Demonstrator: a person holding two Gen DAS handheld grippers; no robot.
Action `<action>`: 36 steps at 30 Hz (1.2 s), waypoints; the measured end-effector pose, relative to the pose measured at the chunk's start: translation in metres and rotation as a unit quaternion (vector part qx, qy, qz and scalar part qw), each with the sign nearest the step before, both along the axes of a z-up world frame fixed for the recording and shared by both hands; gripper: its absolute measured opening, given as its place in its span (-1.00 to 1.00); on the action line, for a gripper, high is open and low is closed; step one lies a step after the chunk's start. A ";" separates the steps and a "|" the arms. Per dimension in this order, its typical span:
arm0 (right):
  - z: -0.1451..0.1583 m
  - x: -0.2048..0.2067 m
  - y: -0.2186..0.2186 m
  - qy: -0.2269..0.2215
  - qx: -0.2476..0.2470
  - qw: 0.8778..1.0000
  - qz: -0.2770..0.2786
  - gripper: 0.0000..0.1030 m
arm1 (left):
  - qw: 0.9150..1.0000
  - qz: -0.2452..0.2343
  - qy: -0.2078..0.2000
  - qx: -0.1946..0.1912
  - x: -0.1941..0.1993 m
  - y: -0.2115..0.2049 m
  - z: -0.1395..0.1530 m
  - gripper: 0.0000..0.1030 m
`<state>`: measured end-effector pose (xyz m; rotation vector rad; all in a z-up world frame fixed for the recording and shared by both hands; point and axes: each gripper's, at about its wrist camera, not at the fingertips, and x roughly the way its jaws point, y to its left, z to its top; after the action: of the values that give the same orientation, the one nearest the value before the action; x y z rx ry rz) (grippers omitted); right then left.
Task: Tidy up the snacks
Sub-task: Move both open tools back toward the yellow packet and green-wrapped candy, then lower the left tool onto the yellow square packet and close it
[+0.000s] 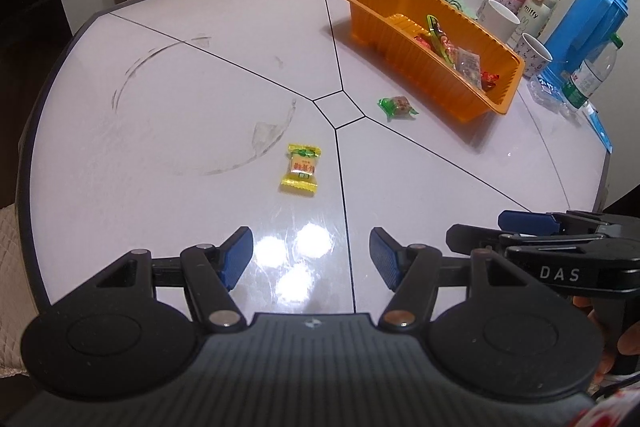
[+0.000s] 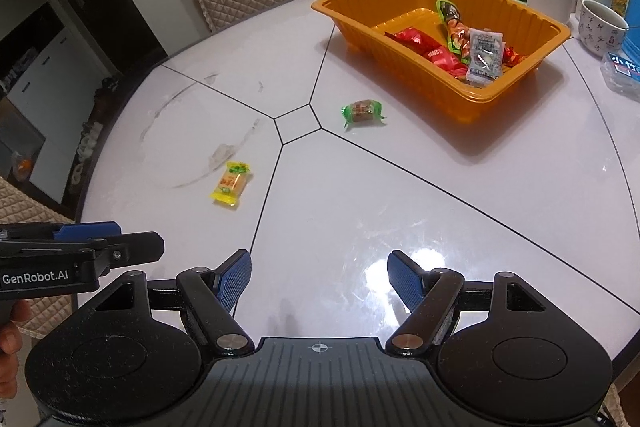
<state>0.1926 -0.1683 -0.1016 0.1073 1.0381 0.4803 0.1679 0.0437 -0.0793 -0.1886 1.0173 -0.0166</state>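
Gaping left tongs above bare tabletop

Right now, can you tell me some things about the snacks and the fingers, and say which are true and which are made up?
1. The yellow candy lies on the table. True.
2. The orange tray is empty. False: several wrapped snacks lie in it.
3. The green-wrapped candy is inside the tray. False: it lies on the table beside it.
4. Left gripper holds nothing. True.
5. Right gripper grips a candy. False: its fingers are open and empty.
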 end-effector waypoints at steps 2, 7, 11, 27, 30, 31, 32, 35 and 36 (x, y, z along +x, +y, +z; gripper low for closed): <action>-0.002 0.004 0.001 0.001 -0.002 1.000 0.000 0.45 | 1.000 -0.001 0.001 0.001 0.005 0.000 -0.001 0.18; -0.008 0.017 0.004 0.002 -0.005 1.000 -0.003 0.45 | 1.000 -0.008 0.002 0.013 0.019 -0.003 -0.007 0.18; -0.012 0.028 0.004 0.001 -0.005 1.000 -0.008 0.45 | 1.000 -0.013 -0.001 0.012 0.030 -0.003 -0.013 0.18; -0.028 0.064 0.013 -0.008 -0.009 1.000 0.001 0.45 | 0.999 -0.040 -0.014 0.019 0.074 -0.004 -0.046 0.03; -0.030 0.068 0.012 -0.006 -0.009 1.000 0.000 0.45 | 0.998 -0.048 -0.018 0.020 0.080 -0.005 -0.051 -0.04; -0.031 0.070 0.012 -0.006 -0.008 1.000 -0.001 0.45 | 0.998 -0.050 -0.018 0.023 0.082 -0.006 -0.053 -0.10; -0.032 0.071 0.012 -0.005 -0.008 1.000 -0.002 0.45 | 0.998 -0.053 -0.017 0.027 0.084 -0.006 -0.055 -0.17; -0.033 0.074 0.011 -0.003 -0.008 1.000 -0.004 0.45 | 0.998 -0.058 -0.010 0.035 0.088 -0.007 -0.061 -0.31; -0.034 0.075 0.011 -0.003 -0.008 1.000 -0.004 0.45 | 0.998 -0.058 -0.007 0.035 0.089 -0.007 -0.064 -0.33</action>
<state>0.2674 -0.1569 -0.1353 0.0957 1.0361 0.4650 0.2564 0.0368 -0.1429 -0.0648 1.0131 -0.0882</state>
